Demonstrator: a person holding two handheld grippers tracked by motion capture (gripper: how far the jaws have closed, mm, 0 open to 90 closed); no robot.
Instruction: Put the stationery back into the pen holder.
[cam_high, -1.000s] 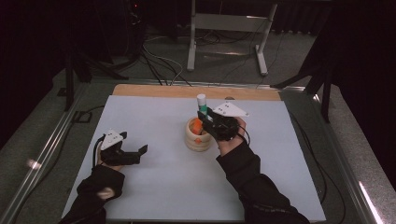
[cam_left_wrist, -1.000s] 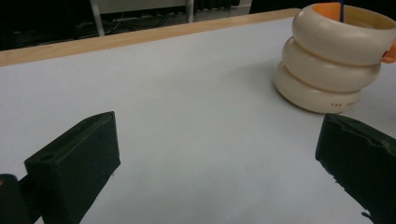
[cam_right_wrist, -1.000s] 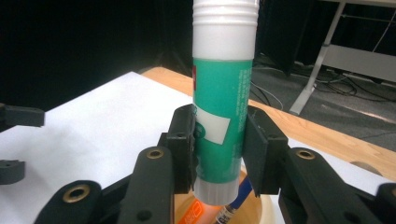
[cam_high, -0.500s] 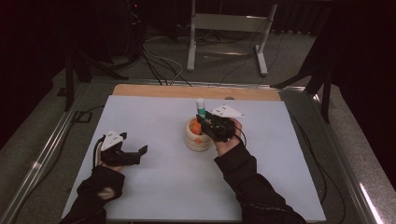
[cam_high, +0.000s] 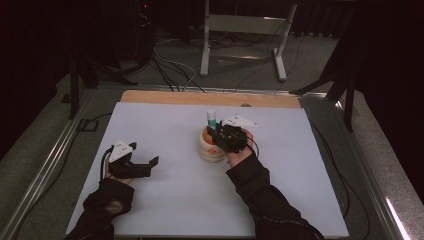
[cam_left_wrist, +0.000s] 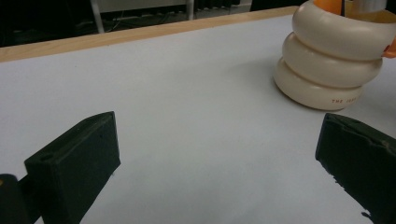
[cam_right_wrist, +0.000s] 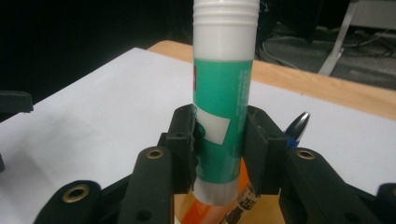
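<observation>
My right gripper (cam_right_wrist: 219, 151) is shut on a green glue stick (cam_right_wrist: 222, 88) with a white cap, which it holds upright. In the high view the glue stick (cam_high: 211, 119) stands over a cream ribbed pot (cam_high: 210, 151) at the middle of the white board, with the right gripper (cam_high: 219, 135) right beside the pot's rim. Orange items (cam_right_wrist: 205, 215) and a blue pen tip (cam_right_wrist: 297, 125) sit in the pot below the stick. My left gripper (cam_high: 151, 165) rests on the board at the left, open and holding nothing. The same pot (cam_left_wrist: 327, 70) stands well beyond the left gripper (cam_left_wrist: 219, 163).
The white board (cam_high: 165, 200) lies on a table with a wooden strip (cam_high: 200, 98) along its far edge and metal rails at the sides. Cables and a metal stand (cam_high: 245, 30) are on the floor beyond.
The right hand has come down a little with the glue stick, bringing it closer to the pot. The left hand has stayed where it was.
</observation>
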